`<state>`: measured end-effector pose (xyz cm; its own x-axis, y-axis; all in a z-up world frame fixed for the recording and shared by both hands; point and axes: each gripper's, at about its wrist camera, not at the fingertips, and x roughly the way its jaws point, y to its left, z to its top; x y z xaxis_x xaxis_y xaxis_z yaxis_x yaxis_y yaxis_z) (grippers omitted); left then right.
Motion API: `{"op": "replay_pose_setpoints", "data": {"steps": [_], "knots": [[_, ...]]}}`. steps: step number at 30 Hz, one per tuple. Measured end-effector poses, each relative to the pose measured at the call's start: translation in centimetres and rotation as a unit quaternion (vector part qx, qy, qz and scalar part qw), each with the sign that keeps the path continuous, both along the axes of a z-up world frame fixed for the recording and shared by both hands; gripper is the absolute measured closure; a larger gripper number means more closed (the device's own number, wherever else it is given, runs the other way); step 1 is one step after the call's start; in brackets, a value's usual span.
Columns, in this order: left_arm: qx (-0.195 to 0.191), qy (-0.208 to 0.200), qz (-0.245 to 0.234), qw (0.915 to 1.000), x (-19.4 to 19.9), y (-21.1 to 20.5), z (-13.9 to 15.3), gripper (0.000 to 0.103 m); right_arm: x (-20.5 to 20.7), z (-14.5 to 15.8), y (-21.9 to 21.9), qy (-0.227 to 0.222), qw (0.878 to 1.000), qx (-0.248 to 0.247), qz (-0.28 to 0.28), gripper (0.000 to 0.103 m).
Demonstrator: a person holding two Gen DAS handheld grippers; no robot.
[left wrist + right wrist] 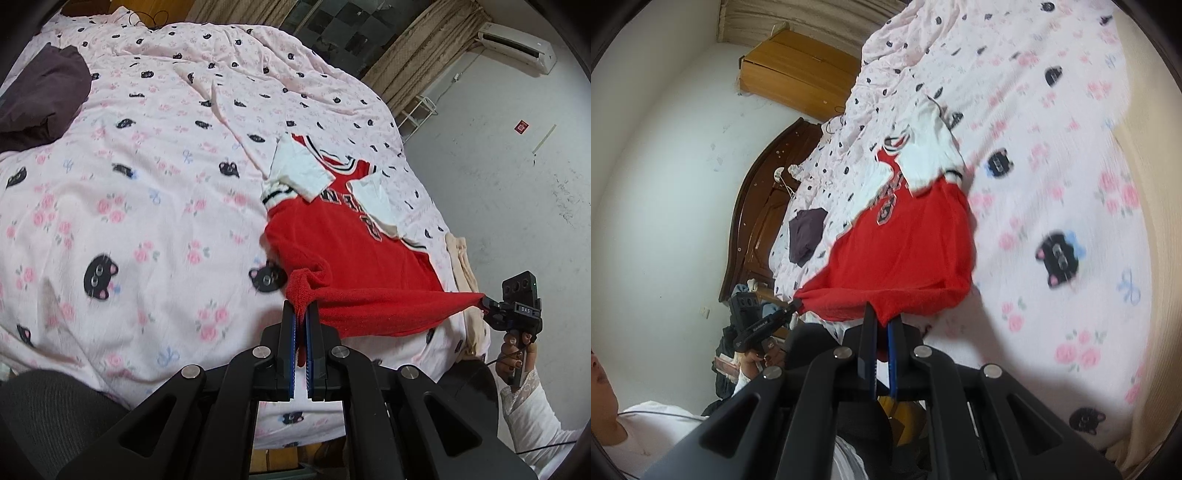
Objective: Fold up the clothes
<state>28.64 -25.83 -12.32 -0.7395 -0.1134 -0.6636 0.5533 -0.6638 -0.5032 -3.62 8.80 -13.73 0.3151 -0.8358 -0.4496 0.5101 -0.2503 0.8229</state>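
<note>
Both grippers are clamped on the hem of the red jersey (343,236); my left gripper (302,312) has its jaws nearly closed on one bunched bottom corner, my right gripper (487,301) pinches the opposite corner, so the hem is stretched taut between them just off the near edge of the bed (110,206); the upper part of the jersey lies on the pink cat-print sheet, white sleeves (299,171) already folded in over the chest lettering; a dark garment (44,99) sits well apart near the far side; my read is the next step is carrying the hem up toward the collar for the half fold; risks: the left grip is on a small wad of fabric rather than a flat edge, so it could slip out under tension; uneven pull between the two sides would skew the fold line; dragging instead of lifting could pull the sleeves back open or slide the whole jersey on the loose sheet; the sheet itself is wrinkled, so the fold may land lumpy; from the right wrist view, fabric between that gripper's fingers (894,332) looks thin, so the hold may be marginal.
</note>
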Motion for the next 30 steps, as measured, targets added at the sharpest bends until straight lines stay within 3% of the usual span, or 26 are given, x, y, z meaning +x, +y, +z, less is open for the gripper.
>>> {"op": "replay_pose_setpoints", "data": {"steps": [9,20,30], "knots": [[-0.006,0.011,0.000,0.9999,-2.0,-2.4,2.2,0.100,-2.2,2.3,-2.0,0.001,1.000,-0.003,-0.013,0.098],[0.009,-0.002,0.005,0.9999,-8.2,-8.9,4.6,0.100,-9.0,4.5,-7.4,-0.021,0.999,0.006,-0.048,0.098],[0.032,-0.057,0.026,0.9975,-14.8,-17.2,1.2,0.100,-15.8,3.0,-16.1,-0.033,0.996,0.060,-0.064,0.098]]}}
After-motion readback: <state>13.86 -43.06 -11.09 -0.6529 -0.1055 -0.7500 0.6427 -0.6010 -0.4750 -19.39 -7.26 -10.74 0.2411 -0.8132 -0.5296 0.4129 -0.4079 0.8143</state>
